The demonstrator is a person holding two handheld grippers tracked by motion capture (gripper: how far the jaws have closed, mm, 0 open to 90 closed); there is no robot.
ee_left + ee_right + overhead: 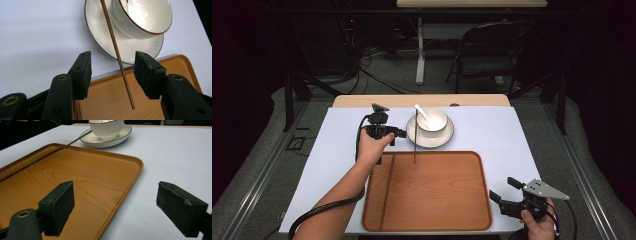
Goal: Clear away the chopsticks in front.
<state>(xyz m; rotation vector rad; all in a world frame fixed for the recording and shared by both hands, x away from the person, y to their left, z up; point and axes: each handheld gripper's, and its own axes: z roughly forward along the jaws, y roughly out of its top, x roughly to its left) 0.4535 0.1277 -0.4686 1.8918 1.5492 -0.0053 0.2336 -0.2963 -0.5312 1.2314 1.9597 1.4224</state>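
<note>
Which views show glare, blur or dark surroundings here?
High view: soft overall, room beyond the table nearly black. Left gripper view: bright glare inside the bowl, the near tongs slightly soft. Right gripper view: tray grain sharp, its tongs blurred, background dark.

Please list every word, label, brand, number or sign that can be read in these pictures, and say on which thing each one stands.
There is no readable text in these pictures.
The tray, plate, bowl, white table cover and both grippers, left and right, show no lettering.
The dark equipment far behind the table shows a small red light, too small to tell any label.
</note>
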